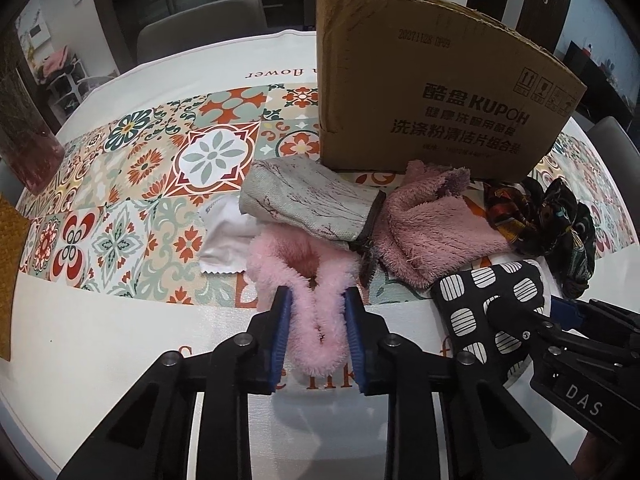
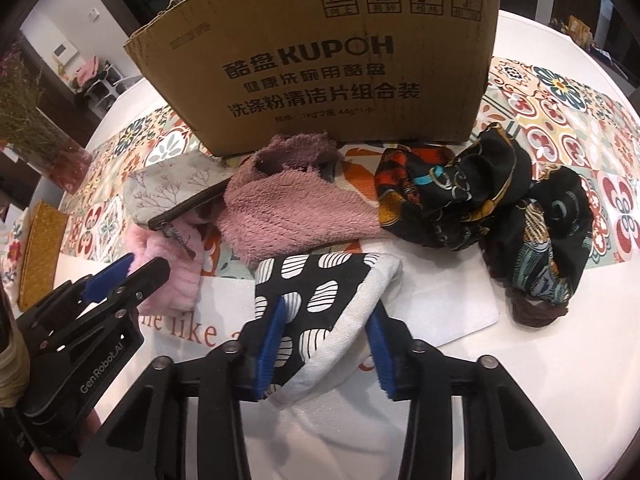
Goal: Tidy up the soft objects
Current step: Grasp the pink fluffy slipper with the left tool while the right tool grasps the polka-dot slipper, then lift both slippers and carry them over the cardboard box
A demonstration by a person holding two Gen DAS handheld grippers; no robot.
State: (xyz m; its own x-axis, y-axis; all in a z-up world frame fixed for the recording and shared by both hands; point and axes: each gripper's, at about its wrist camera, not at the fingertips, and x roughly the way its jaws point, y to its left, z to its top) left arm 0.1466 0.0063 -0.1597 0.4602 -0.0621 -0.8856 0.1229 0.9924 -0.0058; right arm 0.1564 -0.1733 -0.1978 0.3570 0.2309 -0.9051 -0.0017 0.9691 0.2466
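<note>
**Both grippers clamp soft pieces in front of the box**

Left wrist view: at lower centre the left gripper (image 1: 316,320) has its blue pads pressed into the pink fluff (image 1: 308,276), grasping it. It looks light, limp and squashy; the narrow near end between the pads is the sensible hold. The box (image 1: 432,92) at upper right reads "KUPOH" above Chinese lines. The right tool at lower right is marked "DAS"

Right wrist view: at lower centre the right gripper (image 2: 328,344) is clenched on the mitt (image 2: 320,300), black with white ovals, padded yet pliable. The cloth (image 2: 192,332) under it reads "like"; the left tool reads "GenRobot.AI"
</note>
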